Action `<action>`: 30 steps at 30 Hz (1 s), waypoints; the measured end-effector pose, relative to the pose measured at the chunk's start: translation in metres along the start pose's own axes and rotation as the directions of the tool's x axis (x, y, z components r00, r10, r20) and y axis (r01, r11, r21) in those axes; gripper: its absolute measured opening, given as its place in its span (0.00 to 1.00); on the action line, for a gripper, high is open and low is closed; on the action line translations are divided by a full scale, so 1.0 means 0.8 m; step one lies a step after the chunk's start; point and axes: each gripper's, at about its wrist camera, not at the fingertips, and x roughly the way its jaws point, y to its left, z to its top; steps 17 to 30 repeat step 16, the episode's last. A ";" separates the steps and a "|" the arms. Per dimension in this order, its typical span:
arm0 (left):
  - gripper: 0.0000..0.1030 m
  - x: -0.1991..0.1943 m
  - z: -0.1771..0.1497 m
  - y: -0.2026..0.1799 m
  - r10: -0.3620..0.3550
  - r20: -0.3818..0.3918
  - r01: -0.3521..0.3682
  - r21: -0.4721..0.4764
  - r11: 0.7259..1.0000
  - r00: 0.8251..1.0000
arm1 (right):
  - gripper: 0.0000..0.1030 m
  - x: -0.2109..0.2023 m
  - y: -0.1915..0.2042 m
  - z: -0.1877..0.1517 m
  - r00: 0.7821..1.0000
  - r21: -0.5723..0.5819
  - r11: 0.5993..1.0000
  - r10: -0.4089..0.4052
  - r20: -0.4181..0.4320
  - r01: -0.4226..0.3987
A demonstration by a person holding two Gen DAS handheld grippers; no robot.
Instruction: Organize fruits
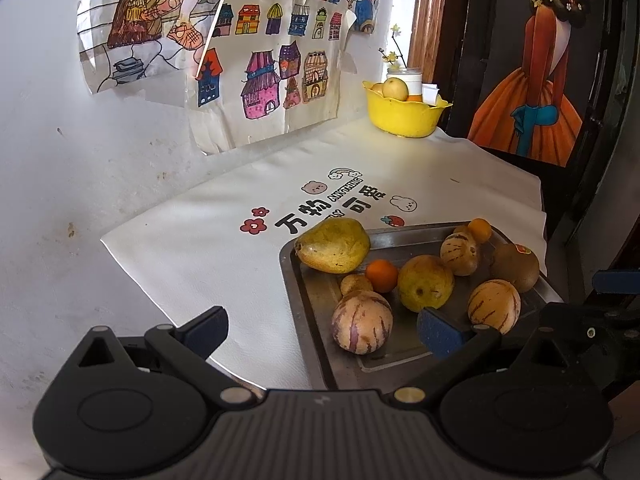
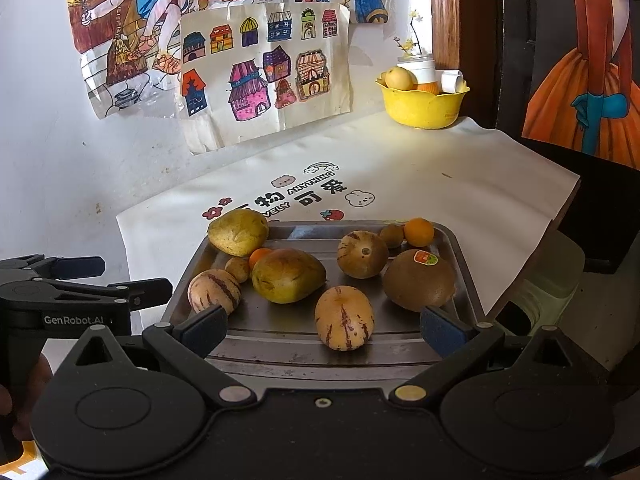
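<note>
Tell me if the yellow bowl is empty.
Not empty. The yellow bowl holds a pale round fruit, something orange beside it, and a white container. How full it is below the rim cannot be told.

Place: a lived-in home corner, likely a family room.
Wall: white, scuffed plaster with children's colouring sheets of houses and a teddy bear taped up.
Table: a white mat printed with cartoon bears, flowers and Chinese characters.
Household items: a yellow plastic bowl of fruit, a metal tray of pears and melons.
Decor: a painting of a figure in an orange dress.
</note>
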 end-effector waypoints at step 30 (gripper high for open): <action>1.00 -0.014 -0.002 0.007 -0.076 0.105 0.082 -0.055 0.995 0.992 | 0.99 0.001 -0.004 -0.001 1.000 0.007 1.000 -0.001 -0.005 0.001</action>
